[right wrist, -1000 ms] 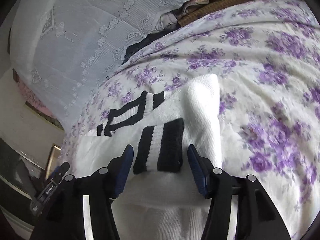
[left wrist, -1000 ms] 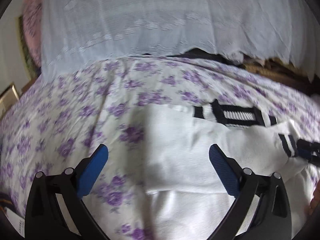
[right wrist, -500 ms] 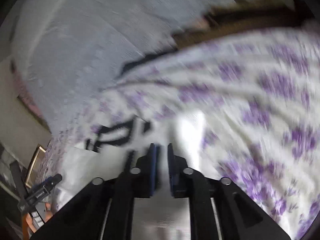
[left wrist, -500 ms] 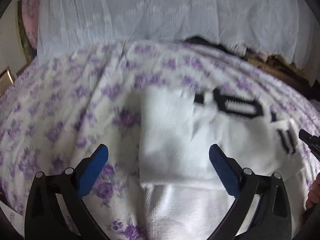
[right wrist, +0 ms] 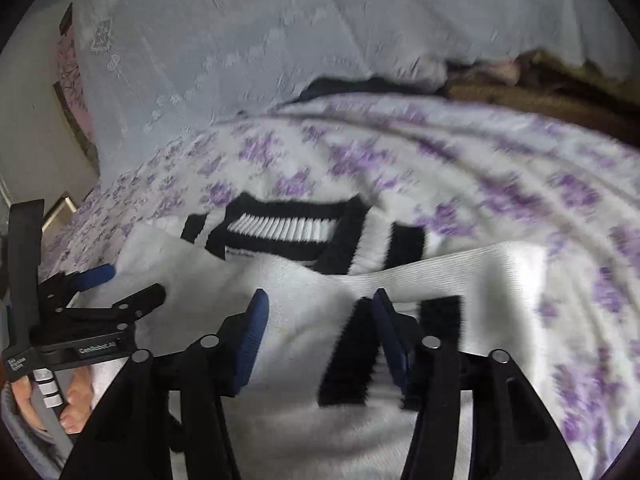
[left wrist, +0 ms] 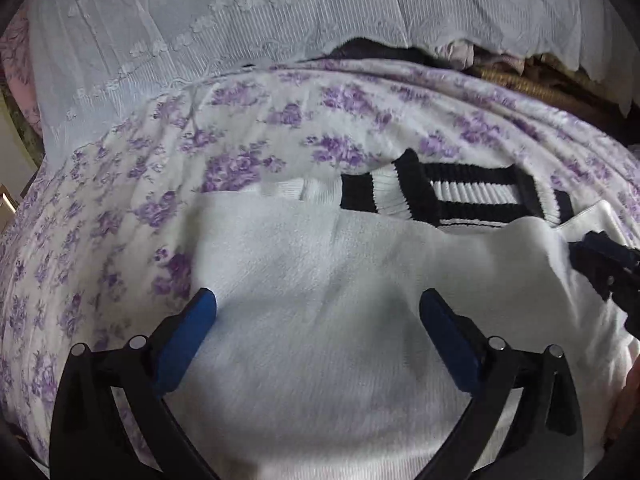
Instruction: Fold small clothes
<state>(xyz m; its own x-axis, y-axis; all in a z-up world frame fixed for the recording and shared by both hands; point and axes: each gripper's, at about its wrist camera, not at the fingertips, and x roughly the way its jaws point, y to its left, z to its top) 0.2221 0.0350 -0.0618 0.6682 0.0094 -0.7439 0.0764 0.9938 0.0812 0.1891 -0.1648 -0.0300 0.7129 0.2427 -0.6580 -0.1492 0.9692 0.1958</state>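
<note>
sweater (left wrist: 320, 280) on bedspread (left wrist: 120, 200), lace cover (left wrist: 240, 20) behind

Soft cloth throughout, hard matt plastic on the tools.

The white sweater (left wrist: 320, 320) is a matt, fleecy knit, with coarse ribbing in its black-and-white striped collar (left wrist: 460, 196) and a finer rib on the cuff (right wrist: 400, 344). Under the sweater, the floral bedspread (left wrist: 120, 200) looks like soft, brushed cloth, printed purple on white. Beyond the sweater hangs a thin, sheer lace cover (left wrist: 240, 20) with raised embroidery. The left claw (left wrist: 318, 308) and right claw (right wrist: 318, 300) are matt black plastic with small shiny metal pins; their blue pads (left wrist: 188, 340) look rubbery and finely ridged.
</note>
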